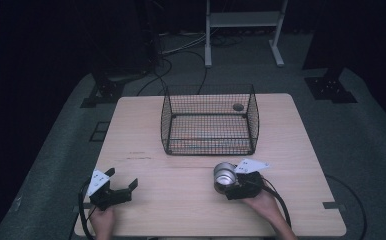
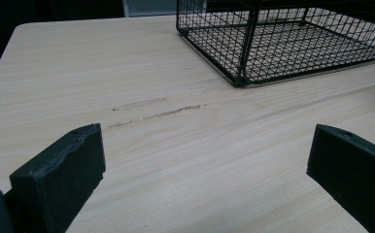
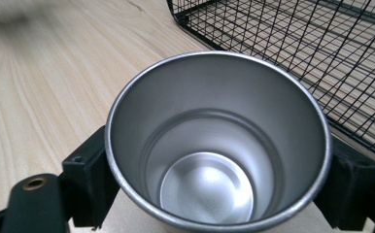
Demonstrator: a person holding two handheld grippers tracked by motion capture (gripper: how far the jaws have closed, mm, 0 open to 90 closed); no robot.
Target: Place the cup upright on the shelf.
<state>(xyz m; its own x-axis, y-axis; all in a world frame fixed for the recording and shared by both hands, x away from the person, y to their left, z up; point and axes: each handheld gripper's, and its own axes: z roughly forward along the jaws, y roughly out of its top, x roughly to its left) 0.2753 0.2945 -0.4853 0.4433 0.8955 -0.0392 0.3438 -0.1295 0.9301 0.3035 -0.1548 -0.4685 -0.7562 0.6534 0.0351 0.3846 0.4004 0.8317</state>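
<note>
- Three views are being catalogued here, and we are starting with the high view: a pale wooden table [image 1: 181,210] is carrying a black wire basket [image 1: 209,120] at its far middle, and we are seeing two hand-held grippers along the near edge.
- In that same view the left gripper [image 1: 122,182] is sitting near the near-left corner, held by a hand [image 1: 102,220], with its jaws spread apart and nothing between them.
- The right gripper [image 1: 224,186] is lying right of centre, held by the other hand [image 1: 266,206], and it is grasping a metal cup [image 1: 224,175] that is standing on the table just in front of the basket, apart from it.
- A small dark round item [image 1: 238,107] is lying inside the basket near its far right corner; we cannot tell what it is.
- Moving to the left gripper view, we are noting its two black jaws standing wide at either lower corner, released, with bare table [image 2: 185,145] between them and faint scuff marks [image 2: 156,110] on the wood beyond.
- The wire basket [image 2: 282,43] is occupying the upper right of this view, resting on the table.
- Closing with the right gripper view, we are looking down into the open mouth of the metal cup [image 3: 210,145], shiny and empty inside.
- Both jaws are pressing against opposite sides of the cup's wall, clenched on it, with the basket [image 3: 321,53] just beyond at the upper right.
</note>
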